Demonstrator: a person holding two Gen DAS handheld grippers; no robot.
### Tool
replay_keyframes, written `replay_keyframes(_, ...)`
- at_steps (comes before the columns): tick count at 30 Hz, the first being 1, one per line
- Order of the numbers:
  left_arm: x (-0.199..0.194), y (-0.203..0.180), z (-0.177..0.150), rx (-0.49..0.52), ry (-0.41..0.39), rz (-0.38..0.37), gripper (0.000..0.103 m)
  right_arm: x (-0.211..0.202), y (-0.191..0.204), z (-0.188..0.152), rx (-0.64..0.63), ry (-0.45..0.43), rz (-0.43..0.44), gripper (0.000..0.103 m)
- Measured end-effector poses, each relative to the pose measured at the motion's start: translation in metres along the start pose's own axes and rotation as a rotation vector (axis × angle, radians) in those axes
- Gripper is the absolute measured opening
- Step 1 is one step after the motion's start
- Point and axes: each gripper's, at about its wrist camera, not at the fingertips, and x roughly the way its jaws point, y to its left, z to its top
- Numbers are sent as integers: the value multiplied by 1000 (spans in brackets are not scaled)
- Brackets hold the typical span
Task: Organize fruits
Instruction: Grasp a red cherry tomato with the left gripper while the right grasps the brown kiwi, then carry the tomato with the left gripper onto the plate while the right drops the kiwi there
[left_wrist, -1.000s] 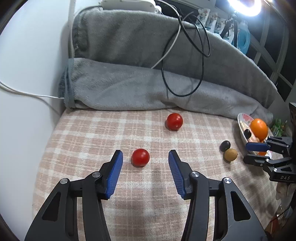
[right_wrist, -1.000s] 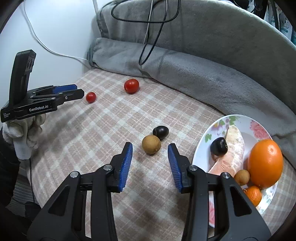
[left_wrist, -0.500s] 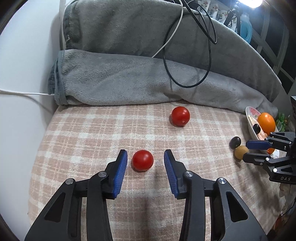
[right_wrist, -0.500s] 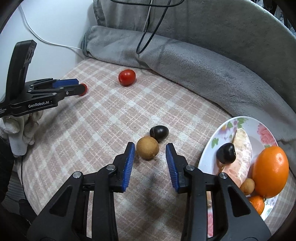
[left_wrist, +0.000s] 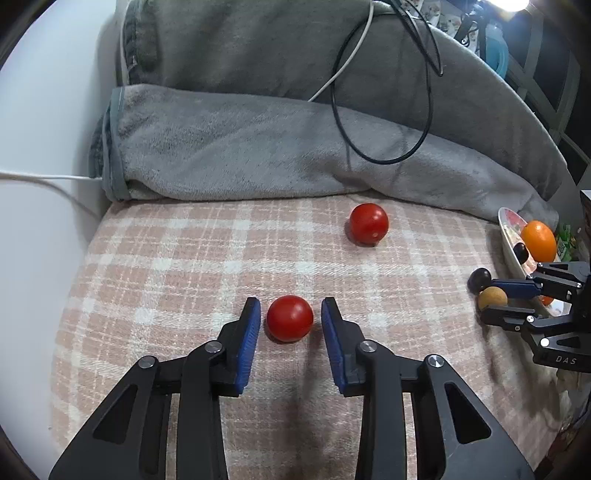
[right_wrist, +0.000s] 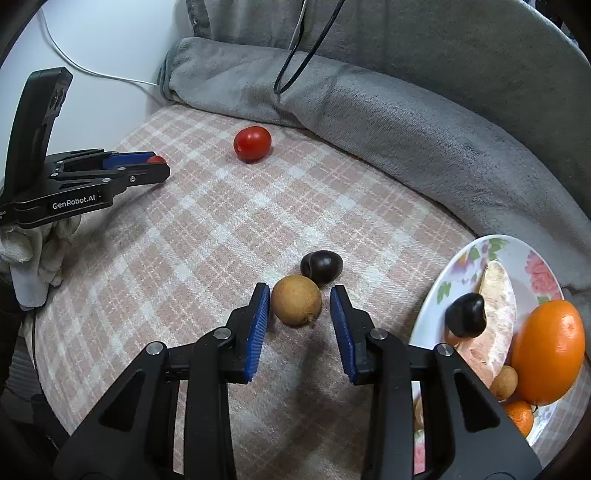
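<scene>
A small red tomato (left_wrist: 290, 318) lies on the pink checked cloth (left_wrist: 184, 258), between the blue pads of the left gripper (left_wrist: 290, 321). The jaws have just been closing and now stand narrow, with a thin gap on each side of the tomato — the pads do not press on it. A second, larger tomato (left_wrist: 368, 224) sits farther back on the cloth, near the folded grey blanket (left_wrist: 258, 147).

On the other side, a round tan fruit (right_wrist: 296, 305) lies between the pads of the right gripper (right_wrist: 299, 314), whose jaws have also just been closing; the left pad is just beside the fruit, the right one a little apart. A dark fruit (right_wrist: 321, 266) touches the tan one from behind. To the right stands a flowered plate (right_wrist: 476, 258) holding an orange (right_wrist: 548, 350), a pale fruit slice (right_wrist: 495, 306), another dark fruit (right_wrist: 465, 315) and smaller pieces — a gloved hand (right_wrist: 33, 243) holds the left gripper at the far edge.
</scene>
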Motion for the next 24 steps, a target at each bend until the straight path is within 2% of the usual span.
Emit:
replay_keyframes(5,1,3,2,-15,0,0,23,3,1,2,1,2,1,28)
replay_keyframes(15,-18,5,3,-16,-33,5,23,-12,-2,2,26,-34,20,28)
replay_keyframes(24,-45,-22,6,17,-79,-27,23,-44,-12,-7,65,-100,35,28)
